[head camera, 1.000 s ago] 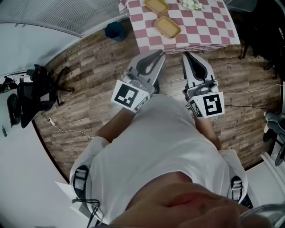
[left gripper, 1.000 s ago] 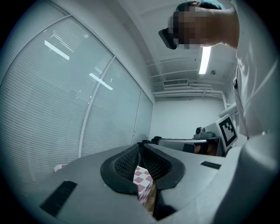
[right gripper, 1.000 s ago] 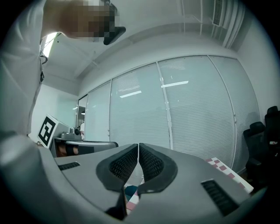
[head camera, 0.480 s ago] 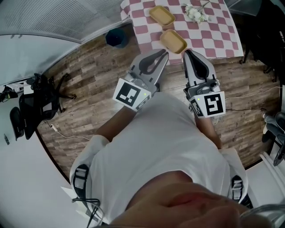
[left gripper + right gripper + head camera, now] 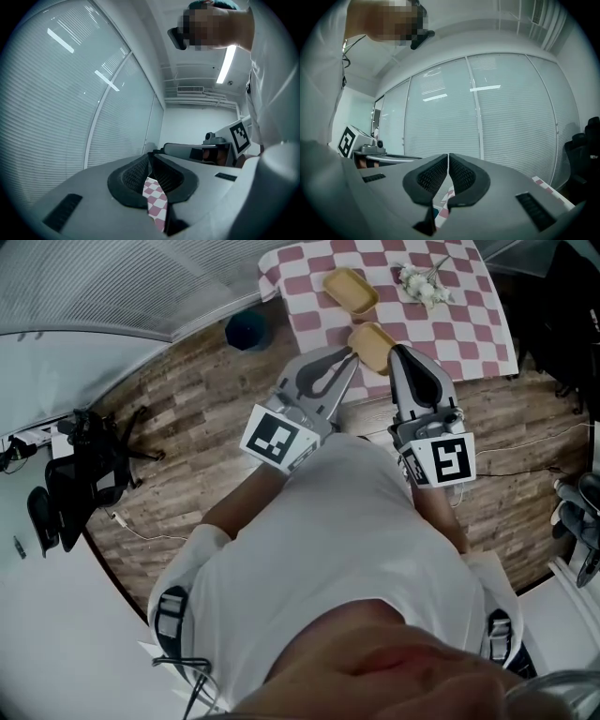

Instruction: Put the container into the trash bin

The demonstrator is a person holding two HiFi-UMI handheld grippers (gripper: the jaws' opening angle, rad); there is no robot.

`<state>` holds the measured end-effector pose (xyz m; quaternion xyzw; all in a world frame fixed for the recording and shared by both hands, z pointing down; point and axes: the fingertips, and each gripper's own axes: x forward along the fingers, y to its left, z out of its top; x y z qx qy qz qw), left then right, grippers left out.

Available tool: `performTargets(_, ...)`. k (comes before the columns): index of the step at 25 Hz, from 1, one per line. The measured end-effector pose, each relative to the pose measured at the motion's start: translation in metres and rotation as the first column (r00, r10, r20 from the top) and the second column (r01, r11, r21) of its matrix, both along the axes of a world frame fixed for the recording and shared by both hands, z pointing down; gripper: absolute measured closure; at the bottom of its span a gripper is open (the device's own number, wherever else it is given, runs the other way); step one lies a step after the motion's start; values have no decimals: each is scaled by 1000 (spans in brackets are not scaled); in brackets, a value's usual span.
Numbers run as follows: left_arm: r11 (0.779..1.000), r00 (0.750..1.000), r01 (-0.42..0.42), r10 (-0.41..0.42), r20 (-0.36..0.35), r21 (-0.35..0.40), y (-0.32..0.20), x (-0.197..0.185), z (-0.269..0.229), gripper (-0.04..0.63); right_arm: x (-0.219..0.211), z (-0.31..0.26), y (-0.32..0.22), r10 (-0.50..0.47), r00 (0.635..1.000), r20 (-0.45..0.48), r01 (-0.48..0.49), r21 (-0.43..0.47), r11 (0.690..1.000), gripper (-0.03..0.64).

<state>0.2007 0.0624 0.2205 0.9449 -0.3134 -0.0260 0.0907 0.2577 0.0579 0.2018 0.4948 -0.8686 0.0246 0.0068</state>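
Two shallow tan containers lie on the red-and-white checked table [image 5: 469, 334]: a far container [image 5: 350, 289] and a near container [image 5: 372, 345] close to the front edge. A dark blue trash bin [image 5: 246, 331] stands on the wood floor left of the table. My left gripper [image 5: 351, 352] is shut and empty, its tip just left of the near container. My right gripper [image 5: 394, 351] is shut and empty, its tip just right of that container. In the left gripper view the closed left gripper [image 5: 151, 157] shows checked cloth [image 5: 155, 201] below it. The right gripper [image 5: 448, 159] points level at the blinds.
A small bunch of white flowers [image 5: 422, 282] lies on the table's far right. A black chair [image 5: 84, 470] and a floor cable [image 5: 141, 514] are at the left. Curved blinds [image 5: 112, 277] run along the upper left. Dark gear [image 5: 562, 306] crowds the right.
The table, containers and bin have slid down the head view towards me. Both grippers, still shut, now reach the table's front edge beside the near container.
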Motion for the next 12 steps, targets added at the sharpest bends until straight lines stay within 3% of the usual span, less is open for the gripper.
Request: performTargets(12,1000,1000,-26,26,2,-14,-27,-9,9,540,-16,12,-23,2,1000,1,-2,-28,1000,583)
